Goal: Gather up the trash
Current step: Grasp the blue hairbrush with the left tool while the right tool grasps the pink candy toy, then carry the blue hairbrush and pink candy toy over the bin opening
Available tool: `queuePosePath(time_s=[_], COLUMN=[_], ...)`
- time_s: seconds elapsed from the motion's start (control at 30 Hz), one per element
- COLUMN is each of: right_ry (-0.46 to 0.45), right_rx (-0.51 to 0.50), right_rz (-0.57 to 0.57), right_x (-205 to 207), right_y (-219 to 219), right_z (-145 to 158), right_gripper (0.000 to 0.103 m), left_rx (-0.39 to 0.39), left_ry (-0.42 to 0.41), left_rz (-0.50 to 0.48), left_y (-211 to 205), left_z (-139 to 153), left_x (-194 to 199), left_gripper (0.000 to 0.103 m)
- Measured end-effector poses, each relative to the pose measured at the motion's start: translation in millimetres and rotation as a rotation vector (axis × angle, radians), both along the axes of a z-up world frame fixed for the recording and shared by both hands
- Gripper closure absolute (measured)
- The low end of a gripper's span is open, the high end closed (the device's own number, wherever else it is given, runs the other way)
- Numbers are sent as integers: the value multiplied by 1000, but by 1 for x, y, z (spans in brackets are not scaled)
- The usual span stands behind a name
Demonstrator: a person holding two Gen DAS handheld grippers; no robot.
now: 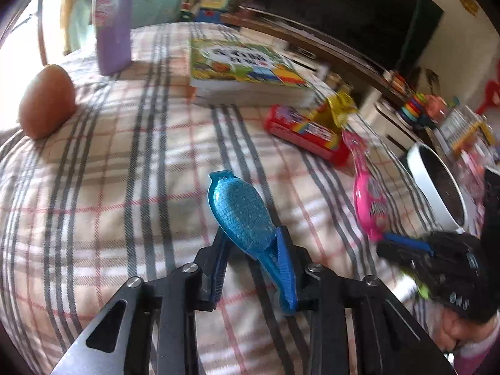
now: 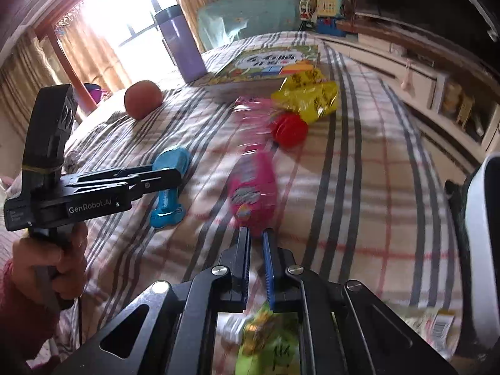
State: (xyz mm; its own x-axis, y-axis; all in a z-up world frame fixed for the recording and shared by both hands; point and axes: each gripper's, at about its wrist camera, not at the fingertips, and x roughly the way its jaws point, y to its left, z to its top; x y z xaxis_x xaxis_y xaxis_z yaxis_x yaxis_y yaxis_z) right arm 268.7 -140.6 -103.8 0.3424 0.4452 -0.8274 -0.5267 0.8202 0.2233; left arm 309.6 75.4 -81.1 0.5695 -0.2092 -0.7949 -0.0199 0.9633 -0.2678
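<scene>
**On the plaid bed: both grippers clamped on wrappers**

On the plaid cover (image 1: 125, 162), the left gripper (image 1: 250, 243) is closed narrow on a blue wrapper (image 1: 240, 209). The right gripper (image 2: 256, 243) is nearly shut, pinching the end of a pink wrapper (image 2: 253, 193). One yellow wrapper (image 2: 307, 97), one red tube (image 1: 306, 131), one green wrapper (image 2: 268, 343), one egg (image 1: 47, 100), one book (image 1: 247, 65), one purple bottle (image 1: 114, 22) are counted. "GenRobot.AI" is read on the left gripper. A white bin (image 1: 437, 184) is seen at the right edge.

Both wrist views look steeply down, close over the checked bedspread (image 1: 131, 168); they share the book (image 2: 272, 62), purple bottle (image 1: 113, 22) and egg-shaped object (image 2: 143, 98).
</scene>
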Motion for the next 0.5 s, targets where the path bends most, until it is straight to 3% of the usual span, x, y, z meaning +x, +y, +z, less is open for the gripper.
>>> queuePosePath(time_s=[0.17, 0.27, 0.5], right_ry=[6, -19, -13], right_rx=[43, 57, 59], right_rz=[-39, -78, -178], right_x=[-2, 0, 18], right_y=[-9, -13, -2], right_z=[5, 11, 6], right_gripper=[84, 63, 50], left_rx=[-6, 14, 17], left_ry=[16, 27, 13], left_rz=[-80, -112, -39], left_y=[8, 8, 5], left_z=[5, 7, 4], left_x=[-14, -17, -19], left_gripper=[79, 80, 77])
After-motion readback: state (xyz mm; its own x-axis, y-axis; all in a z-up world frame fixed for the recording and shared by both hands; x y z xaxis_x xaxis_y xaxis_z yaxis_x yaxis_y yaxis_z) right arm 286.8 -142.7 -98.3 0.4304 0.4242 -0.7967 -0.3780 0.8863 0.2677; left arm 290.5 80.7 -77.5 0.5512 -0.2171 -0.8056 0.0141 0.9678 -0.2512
